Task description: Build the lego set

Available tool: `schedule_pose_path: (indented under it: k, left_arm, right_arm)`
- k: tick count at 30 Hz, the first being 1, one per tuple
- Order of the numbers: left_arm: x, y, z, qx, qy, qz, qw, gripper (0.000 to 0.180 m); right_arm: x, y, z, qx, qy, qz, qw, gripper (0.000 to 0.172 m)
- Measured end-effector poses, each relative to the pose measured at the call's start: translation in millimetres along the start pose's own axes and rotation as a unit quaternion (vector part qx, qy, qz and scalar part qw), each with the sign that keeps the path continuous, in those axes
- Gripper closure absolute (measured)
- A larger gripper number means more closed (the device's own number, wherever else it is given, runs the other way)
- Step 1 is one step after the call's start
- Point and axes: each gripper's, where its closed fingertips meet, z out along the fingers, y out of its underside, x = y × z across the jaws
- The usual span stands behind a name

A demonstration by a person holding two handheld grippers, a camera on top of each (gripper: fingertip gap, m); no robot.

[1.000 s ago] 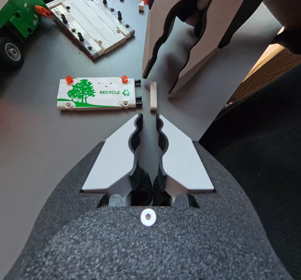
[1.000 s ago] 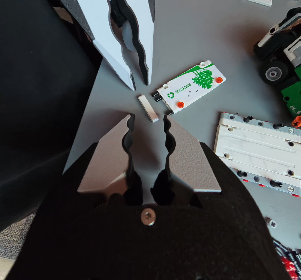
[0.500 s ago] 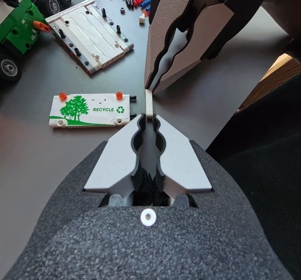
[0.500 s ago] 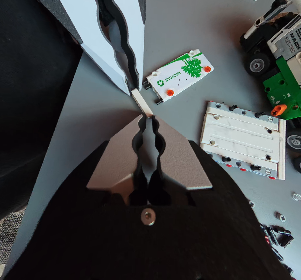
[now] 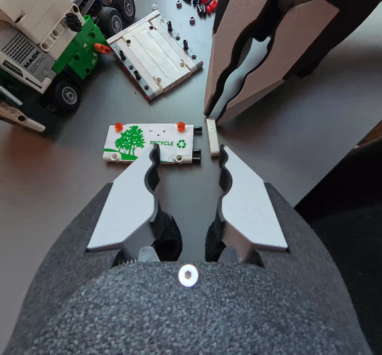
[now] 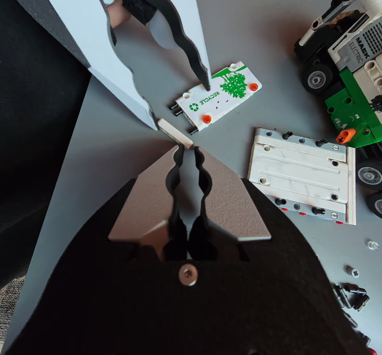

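**Left gripper** (image 5: 188, 147): jaws stand wide apart and hold nothing. Its left fingertip hangs over the near edge of the printed white panel (image 5: 128, 138). Its right fingertip sits just beside the near end of the white bar (image 5: 213, 138) and may brush it, but does not clamp it.

**Right gripper** (image 6: 188, 147): jaws drawn in to a narrow slot, with the far end of the white bar lodged at the tips. Seen from the left wrist, one tip meets the bar's far corner and the other its right flank, so I judge the end pinched. The contact is slight, and one pad is hard to read from the gripper's own camera.

**White bar:** lies flat on the grey table (image 5: 62, 179), not lifted. It runs near to far, just right of the panel and parallel to its short edge. It is apart from the panel's two black pins (these point at the bar, and a sliver of table shows between).

**Printed panel:** flat, face up, with two orange studs along its far edge, joined to nothing.

**Surroundings:**
- A ribbed white plate (image 5: 155, 56) with grey edging and black pins lies farther off, left of the right gripper.
- A partly built green and white truck (image 5: 41, 45) stands at the far left.
- Loose red and black small pieces (image 5: 206, 0) are scattered at the far edge.

**Standing:** bar and panel are separate, and both rest on the table.
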Motion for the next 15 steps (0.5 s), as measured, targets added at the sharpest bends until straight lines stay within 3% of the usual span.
schedule_pose_path:
  k: [6,15]
  left_arm:
    - [-4.3,0.6,1.1,-0.001,-0.004,-0.009,1.0,0.136]
    - [-8.7,-0.3,-3.5,0.003,-0.01,-0.004,1.0,0.131]
  right_arm:
    - [4.2,0.0,0.6,0.003,0.009,0.011,1.0,0.161]
    - [7.0,-3.8,4.3,0.0,0.008,0.012,1.0,0.155]
